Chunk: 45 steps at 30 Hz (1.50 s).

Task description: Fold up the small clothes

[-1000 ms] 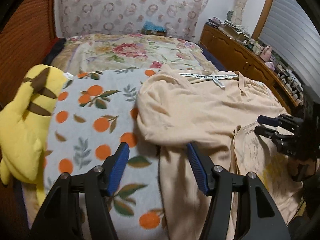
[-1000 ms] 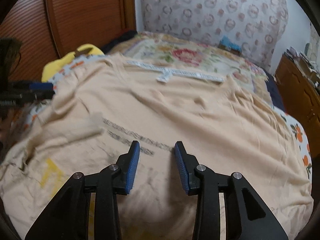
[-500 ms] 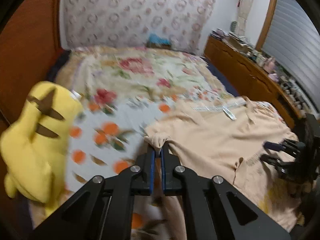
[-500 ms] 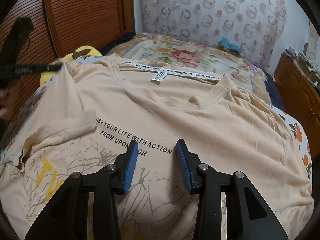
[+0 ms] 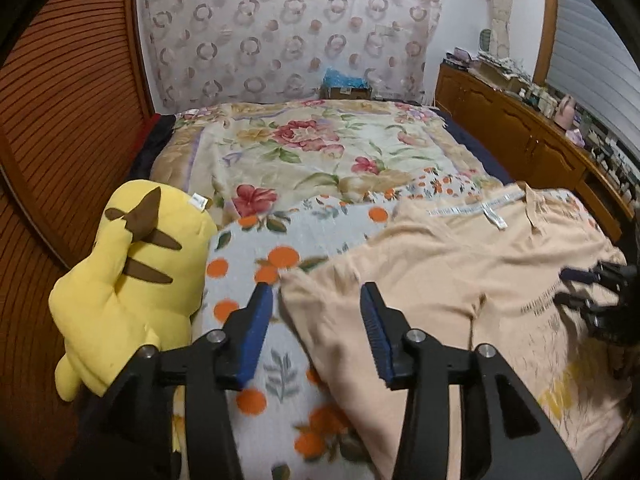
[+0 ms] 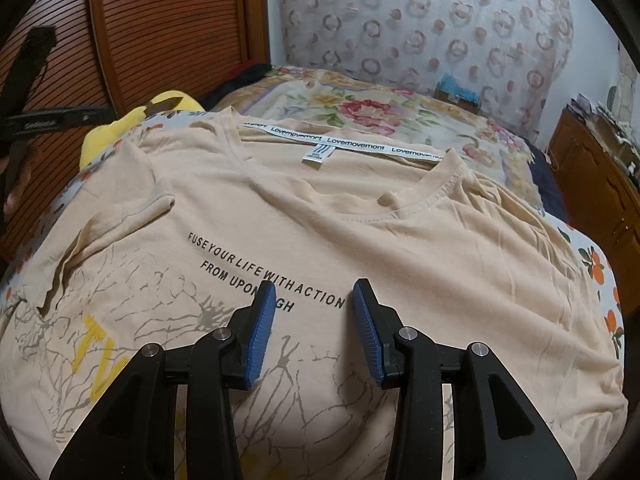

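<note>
Left gripper hangs with its jaws opening and nothing pinched, the folded-in sleeve edge of the peach T-shirt lying below their gap, near the yellow plush toy at the bed's left edge. Right gripper hovers parted and empty over the shirt's printed chest, spread flat on the orange-print blanket.

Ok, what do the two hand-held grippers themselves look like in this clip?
Both look alike. The left hand-held gripper and the right hand-held gripper each have two black plastic arms with triangular cut-outs and round silver bolts at the joints. Each finger ends in a ribbed blue pad. No cables or sleeves show, and I can read no markings on them.
</note>
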### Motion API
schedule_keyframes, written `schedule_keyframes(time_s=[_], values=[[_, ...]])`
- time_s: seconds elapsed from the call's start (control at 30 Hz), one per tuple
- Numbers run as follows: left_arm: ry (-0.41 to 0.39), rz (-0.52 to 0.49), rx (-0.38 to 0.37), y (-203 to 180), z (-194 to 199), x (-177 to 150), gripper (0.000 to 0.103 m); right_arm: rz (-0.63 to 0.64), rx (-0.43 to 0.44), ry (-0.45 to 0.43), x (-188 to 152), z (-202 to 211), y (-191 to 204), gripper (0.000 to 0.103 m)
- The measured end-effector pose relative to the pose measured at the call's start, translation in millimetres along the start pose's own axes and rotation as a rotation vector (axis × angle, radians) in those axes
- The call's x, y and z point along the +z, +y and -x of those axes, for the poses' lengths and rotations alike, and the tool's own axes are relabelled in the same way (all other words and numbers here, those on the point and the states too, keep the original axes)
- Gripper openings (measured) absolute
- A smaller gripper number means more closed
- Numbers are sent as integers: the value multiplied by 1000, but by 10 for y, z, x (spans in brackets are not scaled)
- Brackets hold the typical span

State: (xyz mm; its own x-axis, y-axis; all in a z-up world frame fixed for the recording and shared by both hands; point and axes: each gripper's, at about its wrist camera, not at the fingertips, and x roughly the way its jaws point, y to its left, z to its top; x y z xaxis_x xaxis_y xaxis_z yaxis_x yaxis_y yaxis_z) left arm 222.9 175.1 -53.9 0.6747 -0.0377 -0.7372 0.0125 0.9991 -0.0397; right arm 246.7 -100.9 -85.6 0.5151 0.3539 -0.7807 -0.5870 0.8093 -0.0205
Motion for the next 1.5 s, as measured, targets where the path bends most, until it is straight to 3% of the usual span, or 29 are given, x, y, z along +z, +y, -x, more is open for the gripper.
schedule_keyframes(time_s=[0.1, 0.47, 0.57, 0.67, 0.9, 1.03, 1.07, 1.13, 1.27, 1.4, 1.5], values=[[-6, -21, 10, -162, 144, -176, 46, 0, 0, 0, 0, 0, 3, 40], [37, -41, -105, -805, 524, -778, 46, 0, -1, -1, 5, -7, 23, 40], [41, -45, -133, -952, 606, -897, 36, 0, -1, -1, 5, -7, 17, 41], [51, -61, -133, -1076, 638, -1009, 28, 1, 6, 0, 9, -9, 15, 43], [69, -67, -134, -1191, 625, -1197, 27, 28, -26, 20, 7, 30, 57, 57], [70, -86, -108, -1235, 544, -1282, 25, -1, -29, -4, -142, 231, 0, 57], [65, -91, -100, -1234, 522, -1299, 8, -5, -32, -8, -178, 273, -9, 57], [48, -86, -94, -1219, 523, -1310, 5, -8, -41, -20, -267, 384, -26, 57], [2, -73, -157, -1294, 723, -1338, 3, -20, -65, -42, -432, 583, -78, 57], [-18, -104, -158, -1438, 880, -1405, 3, -54, -77, -64, -609, 781, -170, 57], [-31, -114, -109, -1466, 946, -1427, 6, -71, -87, -70, -739, 901, -205, 57]])
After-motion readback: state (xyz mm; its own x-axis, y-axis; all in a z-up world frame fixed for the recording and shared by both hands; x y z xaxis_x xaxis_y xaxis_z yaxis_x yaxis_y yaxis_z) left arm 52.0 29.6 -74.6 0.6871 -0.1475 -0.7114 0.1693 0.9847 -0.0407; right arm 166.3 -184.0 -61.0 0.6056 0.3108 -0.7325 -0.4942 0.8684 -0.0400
